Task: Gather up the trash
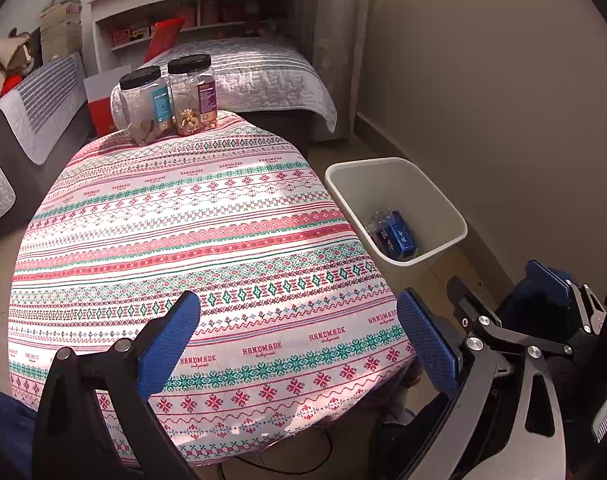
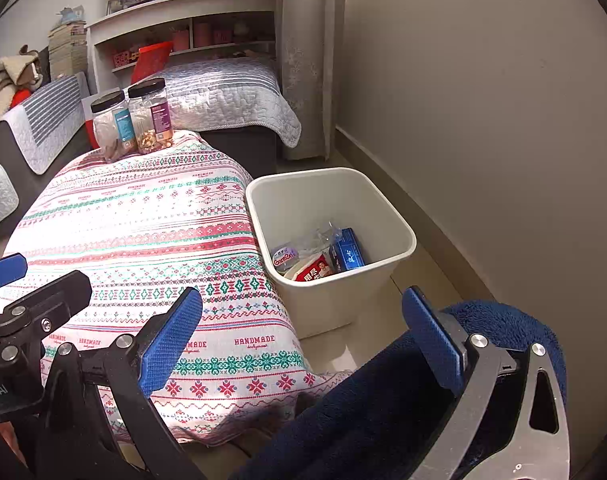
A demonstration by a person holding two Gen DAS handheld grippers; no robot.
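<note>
The white trash bin (image 2: pixel 331 248) stood upright on the floor just right of the patterned tablecloth (image 2: pixel 143 232), mouth upward — inside lay a blue carton (image 2: pixel 347 254) tilted on end, a red-and-white packet (image 2: pixel 313 270) and clear wrap. Both the left gripper (image 1: pixel 299 340) and right gripper (image 2: pixel 303 336) hung wide apart, empty. Two black-lidded jars (image 1: pixel 167 100) sat at the table's far edge.
</note>
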